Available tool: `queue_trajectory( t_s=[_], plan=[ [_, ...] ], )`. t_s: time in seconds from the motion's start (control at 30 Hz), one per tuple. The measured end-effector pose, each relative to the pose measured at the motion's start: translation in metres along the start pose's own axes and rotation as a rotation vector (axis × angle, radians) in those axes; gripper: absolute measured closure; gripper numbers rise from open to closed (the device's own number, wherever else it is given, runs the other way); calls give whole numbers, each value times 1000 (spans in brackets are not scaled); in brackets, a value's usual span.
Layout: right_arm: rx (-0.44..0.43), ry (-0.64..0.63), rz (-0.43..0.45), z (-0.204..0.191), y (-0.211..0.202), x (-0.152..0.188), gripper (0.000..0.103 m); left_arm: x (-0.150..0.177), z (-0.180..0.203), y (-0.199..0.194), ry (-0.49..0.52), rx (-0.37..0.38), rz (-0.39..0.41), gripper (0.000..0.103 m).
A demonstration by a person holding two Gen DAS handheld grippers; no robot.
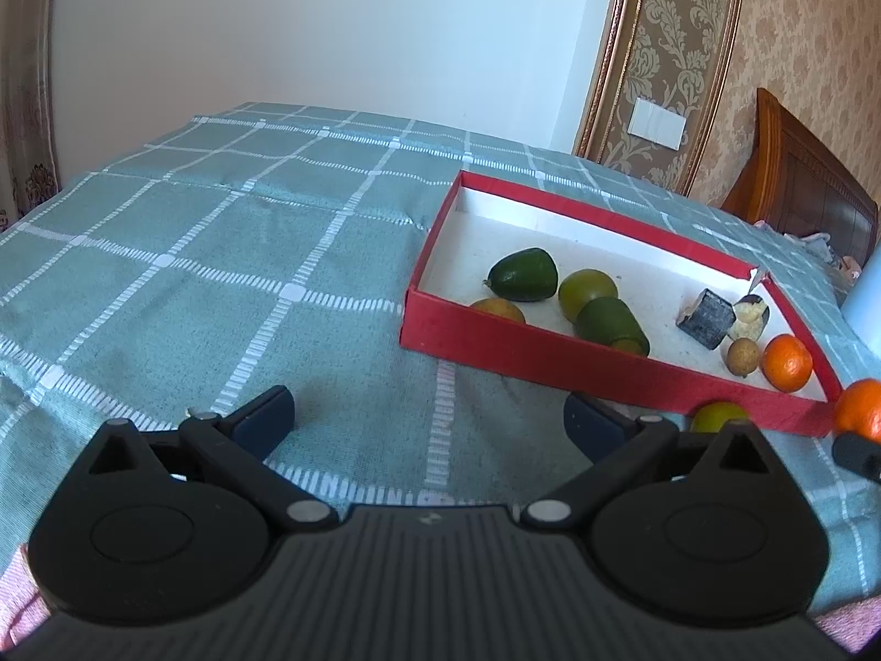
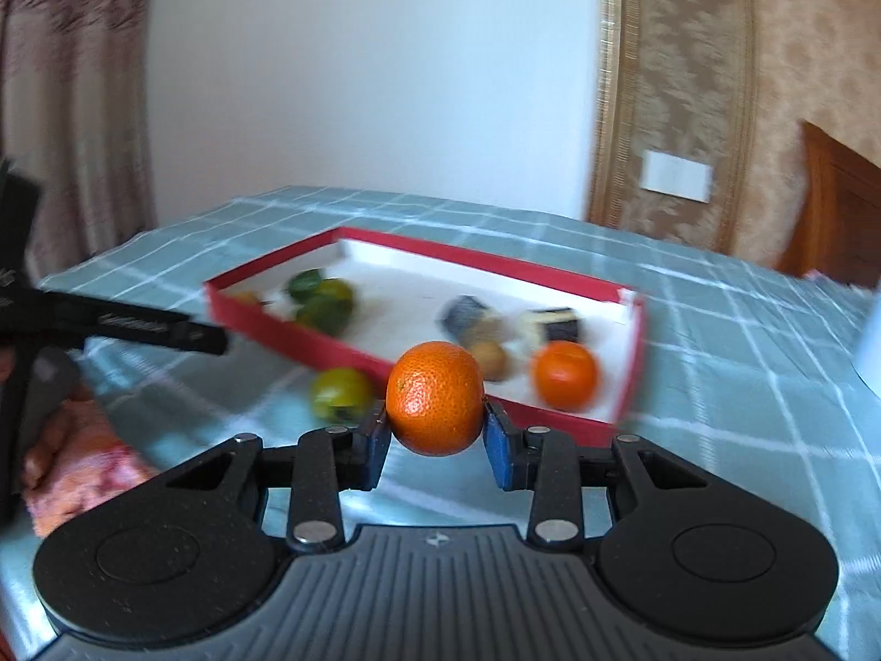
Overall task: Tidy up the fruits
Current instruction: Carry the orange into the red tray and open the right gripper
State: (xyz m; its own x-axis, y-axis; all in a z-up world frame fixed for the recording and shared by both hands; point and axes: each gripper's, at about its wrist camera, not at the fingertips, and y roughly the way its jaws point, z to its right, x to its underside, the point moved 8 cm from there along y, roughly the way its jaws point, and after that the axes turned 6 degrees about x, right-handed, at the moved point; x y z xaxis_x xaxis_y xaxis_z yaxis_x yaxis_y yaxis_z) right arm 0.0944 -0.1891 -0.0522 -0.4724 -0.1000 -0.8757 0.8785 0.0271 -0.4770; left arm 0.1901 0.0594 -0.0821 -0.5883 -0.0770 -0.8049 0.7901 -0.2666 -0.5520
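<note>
Pinching an orange (image 2: 435,397) between its blue pads, the right gripper (image 2: 436,443) holds it just before the red box (image 2: 633,355); the left gripper (image 1: 428,420) gapes wide, empty.

Gripper status: right closed on a load, left open and empty.
The right gripper (image 2: 436,438) points forward and slightly downward; its blue pads (image 2: 500,454) press on both sides of an orange fruit (image 2: 435,397), held clear of the surface. The left gripper (image 1: 428,423) points downward at a moderate angle, jaws spread wide, with nothing between its fingers (image 1: 264,421).
</note>
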Motion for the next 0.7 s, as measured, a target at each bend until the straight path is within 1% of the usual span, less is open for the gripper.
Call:
queue_trajectory(
  t_s=[0.1, 0.27, 0.47, 0.6, 0.7],
  plan=[
    [11, 60, -27, 19, 5, 2, 67, 1, 3, 3, 30, -22, -16, 0],
    [19, 72, -33, 30, 9, 2, 67, 3, 7, 6, 69, -52, -35, 0],
    [3, 45, -13, 24, 11, -7, 67, 6, 12, 10, 126, -93, -66, 0],
    [-3, 5, 11, 13, 14, -19, 67, 6, 12, 10, 124, -92, -65, 0],
    [-18, -13, 12, 6, 22, -29, 67, 6, 11, 10, 125, -92, -66, 0]
  ],
)
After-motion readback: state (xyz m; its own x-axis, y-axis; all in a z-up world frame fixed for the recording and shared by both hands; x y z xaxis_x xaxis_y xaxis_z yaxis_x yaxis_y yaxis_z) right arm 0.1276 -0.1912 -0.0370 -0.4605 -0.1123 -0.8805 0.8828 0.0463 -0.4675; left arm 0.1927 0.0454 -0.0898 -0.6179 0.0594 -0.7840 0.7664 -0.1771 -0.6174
